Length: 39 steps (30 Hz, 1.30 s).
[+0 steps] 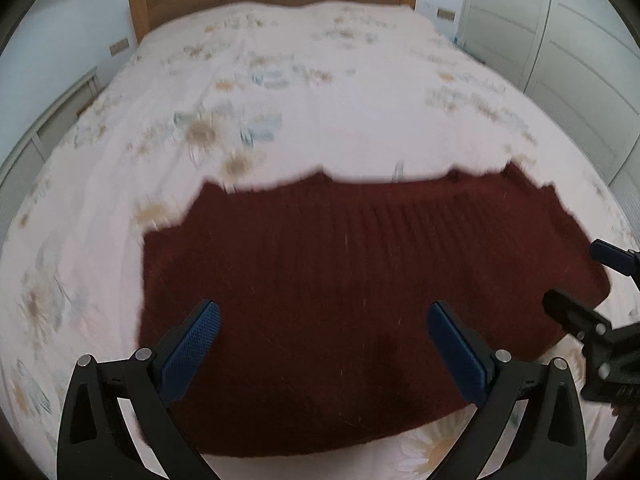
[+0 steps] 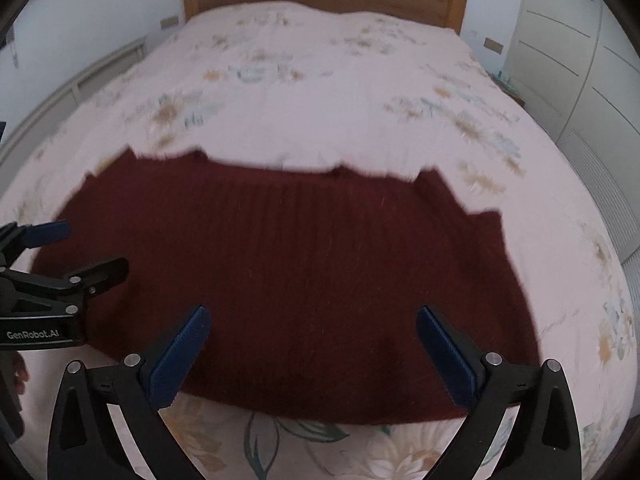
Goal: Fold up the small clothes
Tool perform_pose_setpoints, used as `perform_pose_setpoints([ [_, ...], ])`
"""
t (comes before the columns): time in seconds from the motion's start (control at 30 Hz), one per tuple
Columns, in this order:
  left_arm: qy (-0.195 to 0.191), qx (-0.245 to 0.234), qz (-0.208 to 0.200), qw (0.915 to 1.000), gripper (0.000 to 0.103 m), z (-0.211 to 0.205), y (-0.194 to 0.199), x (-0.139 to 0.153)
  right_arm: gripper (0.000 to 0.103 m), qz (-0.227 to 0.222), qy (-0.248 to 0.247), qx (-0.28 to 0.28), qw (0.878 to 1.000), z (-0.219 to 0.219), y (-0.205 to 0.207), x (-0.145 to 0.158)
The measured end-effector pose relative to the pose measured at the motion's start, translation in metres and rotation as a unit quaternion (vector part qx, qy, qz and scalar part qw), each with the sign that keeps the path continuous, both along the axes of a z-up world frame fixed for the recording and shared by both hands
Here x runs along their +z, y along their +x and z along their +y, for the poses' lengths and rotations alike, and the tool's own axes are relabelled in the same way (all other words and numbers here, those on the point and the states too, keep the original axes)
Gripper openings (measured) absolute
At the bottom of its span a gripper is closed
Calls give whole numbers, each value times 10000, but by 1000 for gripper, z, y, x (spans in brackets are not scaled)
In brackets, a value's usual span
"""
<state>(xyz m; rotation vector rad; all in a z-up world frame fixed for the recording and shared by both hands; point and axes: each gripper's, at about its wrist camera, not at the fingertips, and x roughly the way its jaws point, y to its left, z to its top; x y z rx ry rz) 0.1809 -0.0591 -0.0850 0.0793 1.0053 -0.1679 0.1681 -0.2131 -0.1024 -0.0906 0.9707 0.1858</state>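
While it lies flat on the floral bedspread (image 1: 320, 80), dark red ribbed knit garment (image 1: 340, 272), both hand-held grippers (image 1: 324, 320) (image 2: 312, 320) spread wide, empty

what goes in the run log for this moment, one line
left gripper open, empty | right gripper open, empty | dark red knit garment flat on floral bedspread | neither gripper touching it

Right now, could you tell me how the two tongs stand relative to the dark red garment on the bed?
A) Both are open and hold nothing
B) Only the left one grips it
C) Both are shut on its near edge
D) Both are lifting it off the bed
A: the left tongs and right tongs gape wide with nothing between their pads, and the garment lies flat on the bed.
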Motion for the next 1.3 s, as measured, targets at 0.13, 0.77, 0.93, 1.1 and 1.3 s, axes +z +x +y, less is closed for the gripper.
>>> perform_pose_setpoints([
  [0.13, 141, 157, 480, 9986, 102, 13, 0, -36, 103, 219, -274, -122, 9993, -14, 0, -31],
  [0.77, 57, 430, 644, 9970, 102, 69, -6, -50, 103, 378, 82, -637, 9972, -98, -5, -38],
  [0.93, -163, 290, 921, 9952, 102, 80, -3, -37, 103, 190, 137, -698, 9973, -100, -21, -4],
  [1.1, -655, 413, 855, 9933, 102, 104, 1, -2, 103, 30, 142, -610, 9980, -105, -43, 25],
  [1.3, -729, 886, 985, 9885, 102, 141, 14, -6, 103, 68, 31, -611, 9981, -109, -63, 28],
])
